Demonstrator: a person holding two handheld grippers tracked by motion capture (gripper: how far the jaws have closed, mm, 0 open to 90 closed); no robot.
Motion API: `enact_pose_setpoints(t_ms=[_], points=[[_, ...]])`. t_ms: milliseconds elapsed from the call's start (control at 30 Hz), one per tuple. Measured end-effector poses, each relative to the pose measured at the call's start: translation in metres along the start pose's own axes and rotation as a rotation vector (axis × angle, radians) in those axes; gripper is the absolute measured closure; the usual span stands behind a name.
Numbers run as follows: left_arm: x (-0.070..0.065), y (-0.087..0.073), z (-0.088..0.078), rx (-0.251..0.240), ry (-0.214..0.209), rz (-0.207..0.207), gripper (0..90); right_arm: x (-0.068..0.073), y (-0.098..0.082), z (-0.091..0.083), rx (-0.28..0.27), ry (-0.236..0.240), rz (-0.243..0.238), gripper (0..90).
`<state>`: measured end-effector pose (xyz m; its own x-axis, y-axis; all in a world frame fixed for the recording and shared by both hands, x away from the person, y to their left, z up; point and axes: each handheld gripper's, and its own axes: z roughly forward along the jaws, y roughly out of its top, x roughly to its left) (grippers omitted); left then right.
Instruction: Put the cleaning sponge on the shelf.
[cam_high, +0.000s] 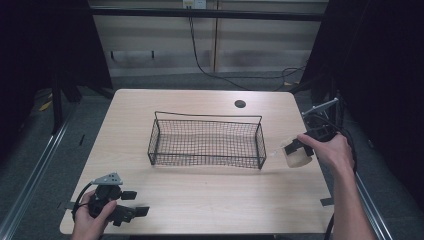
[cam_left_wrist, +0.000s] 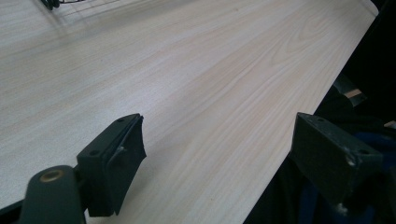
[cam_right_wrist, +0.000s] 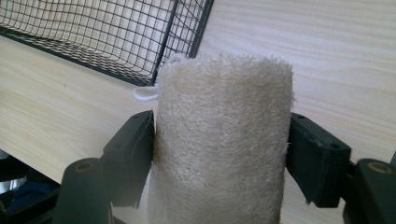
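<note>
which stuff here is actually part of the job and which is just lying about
In the job:
- loofah sponge, clamped in the right gripper
- wire basket, close beside it, empty

Just about:
- left gripper, open, over the near table edge
- table
- cable on the floor behind

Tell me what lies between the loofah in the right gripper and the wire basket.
Nothing but bare table. In the high view the loofah, held in the right gripper, sits just off the wire basket, right of its end wall.
</note>
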<state>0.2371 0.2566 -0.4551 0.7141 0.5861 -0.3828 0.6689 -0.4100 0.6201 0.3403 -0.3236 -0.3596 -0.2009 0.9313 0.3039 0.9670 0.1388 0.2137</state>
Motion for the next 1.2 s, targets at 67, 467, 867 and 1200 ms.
enact_pose_setpoints(t_ms=[67,467,867,1200], points=[[0.001,0.0,-0.001,0.003,-0.005,0.003,17.4,0.005,0.003,-0.003,-0.004,-0.002,-0.008,29.2],[0.001,0.0,-0.001,0.004,-0.006,0.003,17.4,0.027,0.018,-0.014,-0.023,-0.036,-0.023,29.2],[0.0,0.0,0.0,0.002,0.0,0.003,17.4,0.05,0.034,-0.021,-0.043,-0.027,-0.047,29.2],[0.0,0.0,0.0,0.002,-0.006,0.0,17.4,0.069,0.047,-0.019,-0.053,-0.009,-0.069,29.2]])
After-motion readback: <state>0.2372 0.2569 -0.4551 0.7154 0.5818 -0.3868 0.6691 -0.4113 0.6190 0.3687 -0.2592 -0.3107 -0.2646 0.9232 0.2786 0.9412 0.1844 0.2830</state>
